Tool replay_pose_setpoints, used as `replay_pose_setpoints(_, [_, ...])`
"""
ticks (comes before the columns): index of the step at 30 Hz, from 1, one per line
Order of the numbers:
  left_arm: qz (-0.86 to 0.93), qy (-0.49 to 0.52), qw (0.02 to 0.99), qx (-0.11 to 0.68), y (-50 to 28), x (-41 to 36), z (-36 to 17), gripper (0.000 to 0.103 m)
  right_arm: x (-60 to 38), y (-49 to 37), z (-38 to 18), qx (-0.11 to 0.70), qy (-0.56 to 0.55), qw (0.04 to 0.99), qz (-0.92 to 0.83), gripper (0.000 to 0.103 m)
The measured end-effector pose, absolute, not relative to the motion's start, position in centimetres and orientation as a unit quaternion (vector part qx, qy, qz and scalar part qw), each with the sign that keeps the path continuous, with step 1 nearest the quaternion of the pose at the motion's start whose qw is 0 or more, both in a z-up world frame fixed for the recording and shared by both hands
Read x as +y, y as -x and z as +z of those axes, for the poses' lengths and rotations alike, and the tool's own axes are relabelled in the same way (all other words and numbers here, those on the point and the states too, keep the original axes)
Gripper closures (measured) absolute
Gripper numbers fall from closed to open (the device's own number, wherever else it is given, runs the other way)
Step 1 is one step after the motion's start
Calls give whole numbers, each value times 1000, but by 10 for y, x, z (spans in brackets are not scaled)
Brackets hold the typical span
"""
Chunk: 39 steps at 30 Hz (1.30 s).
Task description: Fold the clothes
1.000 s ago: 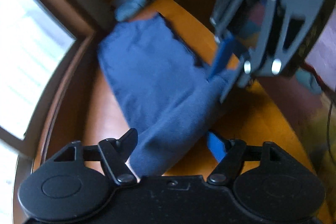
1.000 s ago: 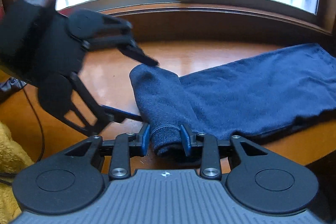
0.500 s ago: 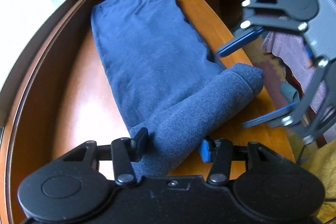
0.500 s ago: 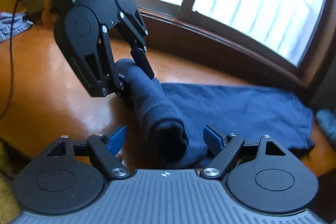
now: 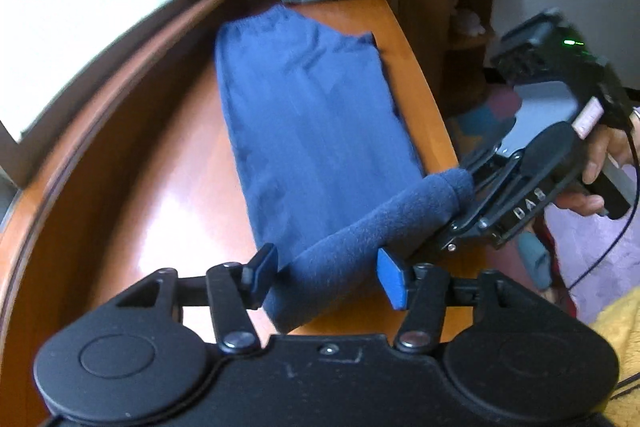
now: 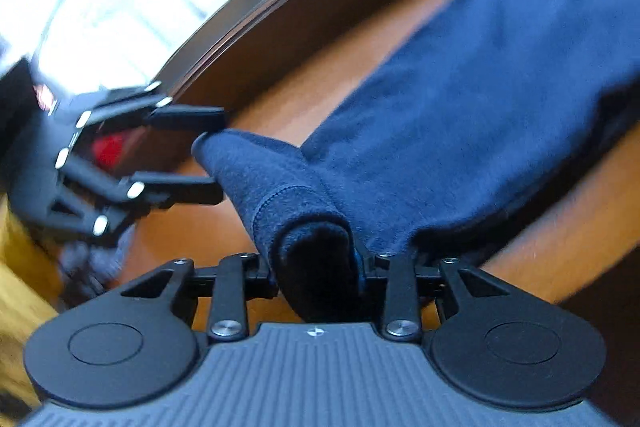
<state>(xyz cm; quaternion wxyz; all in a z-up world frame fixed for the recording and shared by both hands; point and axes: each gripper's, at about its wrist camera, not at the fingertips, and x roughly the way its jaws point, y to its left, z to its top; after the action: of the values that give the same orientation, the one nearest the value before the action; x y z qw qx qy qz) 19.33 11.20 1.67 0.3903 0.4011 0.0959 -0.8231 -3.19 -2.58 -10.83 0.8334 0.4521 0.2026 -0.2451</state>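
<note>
**Rolled end of the blue garment held between two grippers**

We see the wooden table spread ahead of both grippers, the blue garment lying flat on it (no containers show). Its near end is rolled. Our left gripper straddles the roll, jaws apart, barely touching. Our right gripper is clamped tight on the roll's other end.
</note>
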Motion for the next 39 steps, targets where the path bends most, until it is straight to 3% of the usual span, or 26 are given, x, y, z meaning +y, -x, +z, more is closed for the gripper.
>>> replay_pose_setpoints(5, [-834,-372,398,90,-187,103,31,42,-46,42,-116,190,-581,753,-242,68])
replay_pose_setpoints(10, [-835,-390,376,100,-170,78,7,42,-68,51,-126,178,-697,654,-235,67])
replay_pose_setpoints(13, [-829,-397,375,120,-168,58,-10,41,-77,53,-128,189,-713,634,-231,70])
replay_pose_setpoints(16, [-821,-404,374,151,-171,37,-20,41,-79,60,-125,185,-724,622,-236,67])
replay_pose_setpoints(19, [-819,-411,370,152,-169,31,-24,38,-75,74,-109,184,-710,626,-264,52])
replay_pose_setpoints(24, [-818,-403,376,164,-172,26,-28,28,-49,100,-46,185,-559,705,-395,47])
replay_pose_setpoints(29, [-815,-399,384,172,-173,26,-29,23,-41,79,-32,168,-470,770,-397,61])
replay_pose_setpoints(32, [-811,-399,390,174,-173,25,-29,21,-55,68,-52,208,-452,764,-411,72])
replay_pose_setpoints(33, [-810,-400,392,175,-172,26,-29,20,-56,70,-60,221,-447,759,-417,66])
replay_pose_setpoints(35, [-807,-405,395,169,-170,27,-28,19,-65,69,-66,222,-458,752,-418,66])
replay_pose_setpoints(39, [-803,-407,399,175,-171,27,-28,18,-79,98,-27,193,-380,770,-475,61])
